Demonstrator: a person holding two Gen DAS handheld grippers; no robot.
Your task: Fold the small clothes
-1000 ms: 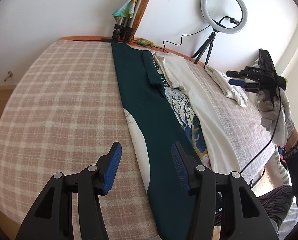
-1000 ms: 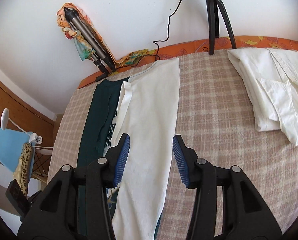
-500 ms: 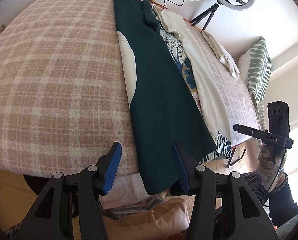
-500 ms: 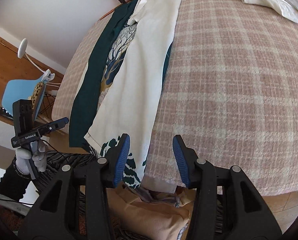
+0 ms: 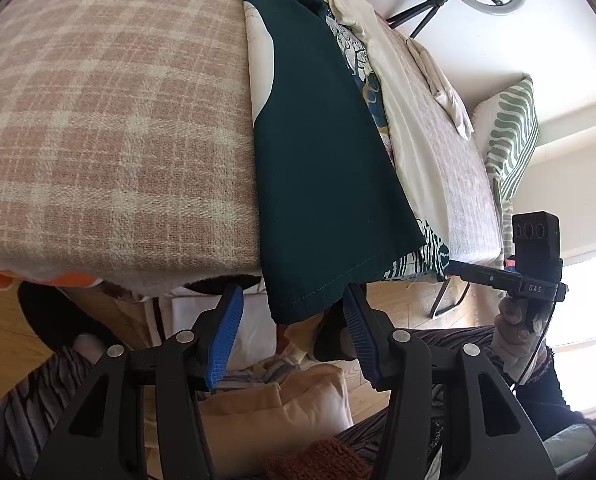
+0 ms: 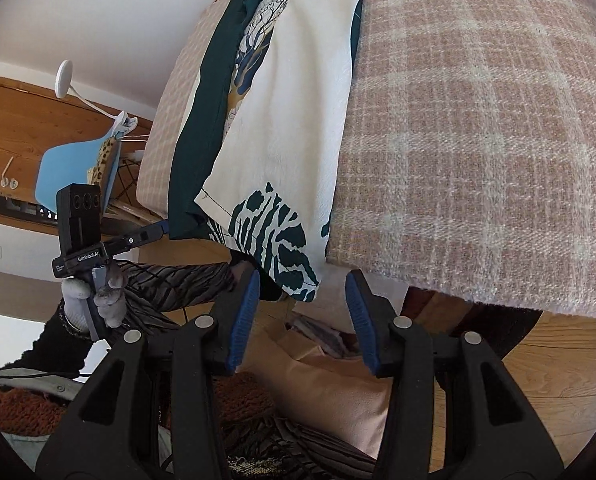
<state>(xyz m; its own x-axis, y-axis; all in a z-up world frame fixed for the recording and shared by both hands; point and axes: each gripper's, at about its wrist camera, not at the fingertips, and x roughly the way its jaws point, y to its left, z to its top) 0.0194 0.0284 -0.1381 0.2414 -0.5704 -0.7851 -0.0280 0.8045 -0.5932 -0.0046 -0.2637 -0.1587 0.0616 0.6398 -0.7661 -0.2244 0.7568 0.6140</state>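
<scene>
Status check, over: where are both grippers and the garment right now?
Left gripper open below dark green hem. Right gripper open under cream leaf-print corner. Long folded garment overhangs plaid bed edge. Nothing gripped.

Bright daylight, blown out at the white window [image 5: 586,292] on the right; sharp focus throughout; strong fisheye bending and dark vignette at corners.

My left gripper [image 5: 292,334] sits just below the hem of the long dark-green printed garment [image 5: 326,152], which hangs over the near edge of the pink plaid blanket [image 5: 110,112]. My right gripper [image 6: 300,314] is under the garment's other lower corner. A cream folded shirt [image 5: 446,92] lies farther right on the blanket, a striped cushion [image 5: 512,136] beyond it.
</scene>
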